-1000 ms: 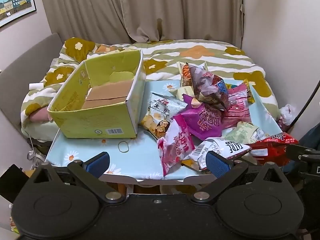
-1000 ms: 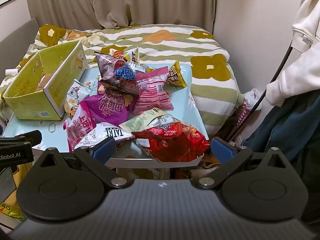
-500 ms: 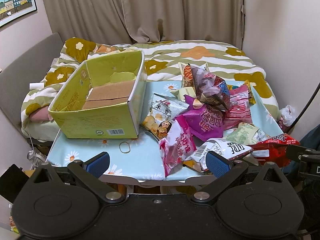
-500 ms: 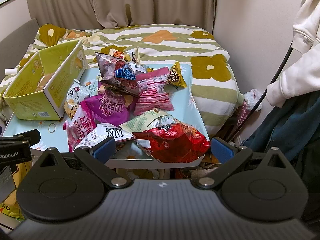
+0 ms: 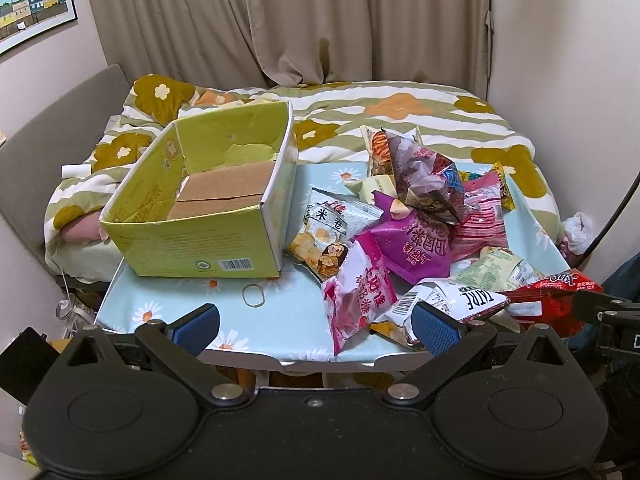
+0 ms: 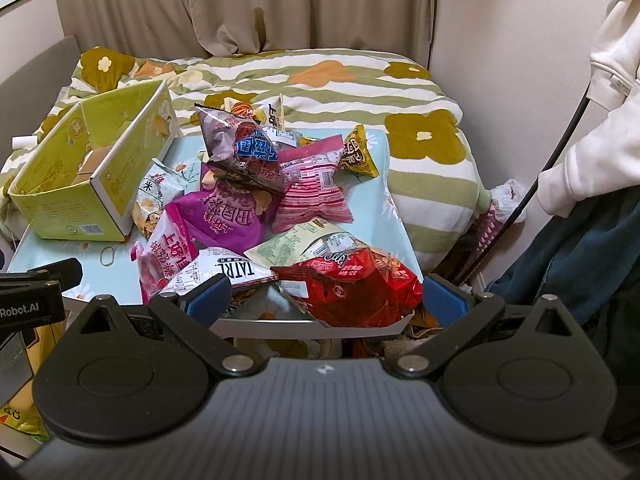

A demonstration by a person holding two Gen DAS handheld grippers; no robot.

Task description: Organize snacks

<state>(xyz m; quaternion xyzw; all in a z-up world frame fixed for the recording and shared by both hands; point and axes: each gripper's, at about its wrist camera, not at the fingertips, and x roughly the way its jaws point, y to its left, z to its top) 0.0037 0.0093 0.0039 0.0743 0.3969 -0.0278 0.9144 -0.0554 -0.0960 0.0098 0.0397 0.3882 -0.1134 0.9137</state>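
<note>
A pile of snack bags lies on the right half of a small table [image 5: 288,320]: a pink bag [image 5: 356,292], a magenta bag [image 5: 412,248], a white TATRE bag [image 5: 460,304], a red bag [image 6: 348,284] at the front right corner and a purple bag [image 6: 240,148] on top. An open yellow-green cardboard box [image 5: 188,248] stands at the table's left, with only cardboard flaps inside. My left gripper [image 5: 316,326] is open and empty, before the front edge. My right gripper [image 6: 326,302] is open and empty, with the red bag just ahead between its fingers.
A rubber band [image 5: 254,295] lies on the table in front of the box. A bed with a flowered quilt [image 5: 400,108] is behind the table. Curtains hang at the back. White and dark clothes [image 6: 600,128] hang at the right, beside a black pole.
Both grippers have crept slightly forward toward the table. The bags and box have not moved.
</note>
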